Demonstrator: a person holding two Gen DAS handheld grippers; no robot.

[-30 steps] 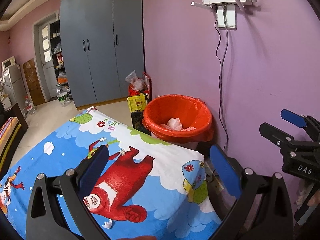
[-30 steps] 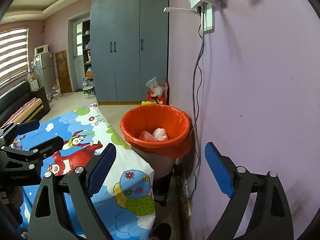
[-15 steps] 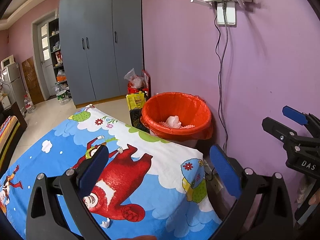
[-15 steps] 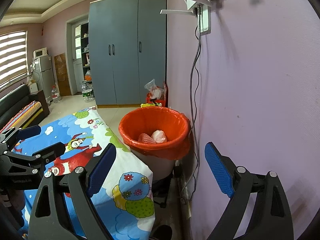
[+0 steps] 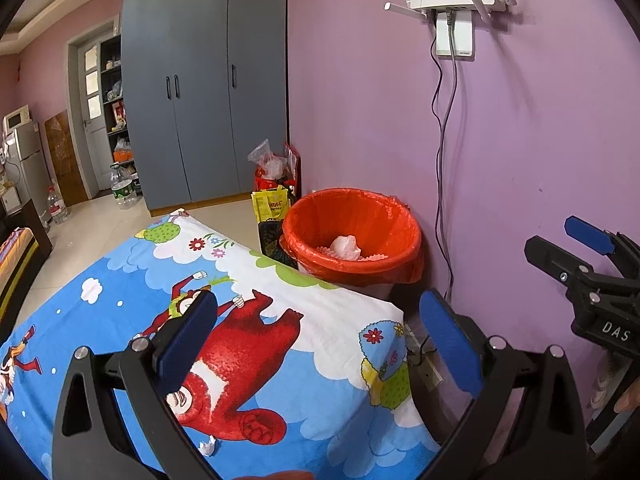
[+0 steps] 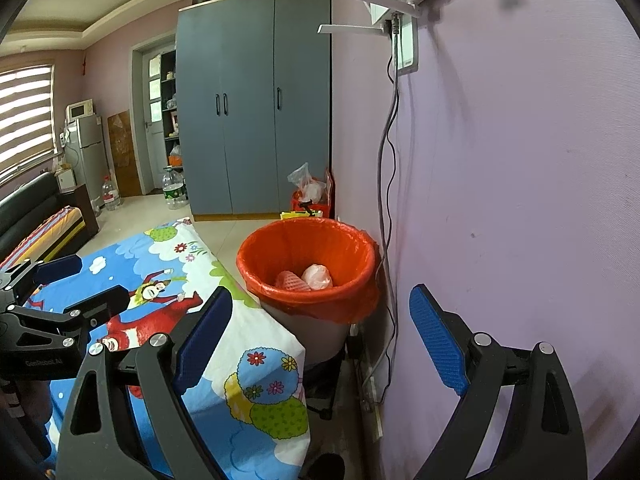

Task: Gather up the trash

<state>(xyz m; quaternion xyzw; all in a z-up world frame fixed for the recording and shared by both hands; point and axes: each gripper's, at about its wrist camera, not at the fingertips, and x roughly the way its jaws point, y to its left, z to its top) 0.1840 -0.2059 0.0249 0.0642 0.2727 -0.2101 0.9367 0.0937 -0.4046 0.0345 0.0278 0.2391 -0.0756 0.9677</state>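
Purple wall [image 6: 520,160], one bin [image 6: 308,276], two wads [image 6: 317,276].

You are looking at a round bin [image 5: 352,248] lined with an orange-red bag [image 6: 308,280], standing upright against the purple wall just past the tabletop's far corner. A crumpled white wad [image 5: 346,247] and a pink ribbed piece [image 6: 290,281] are lying side by side in its bottom. A small crumpled white scrap [image 5: 208,447] is sitting on the cartoon-print tabletop [image 5: 320,320], near its closer edge.
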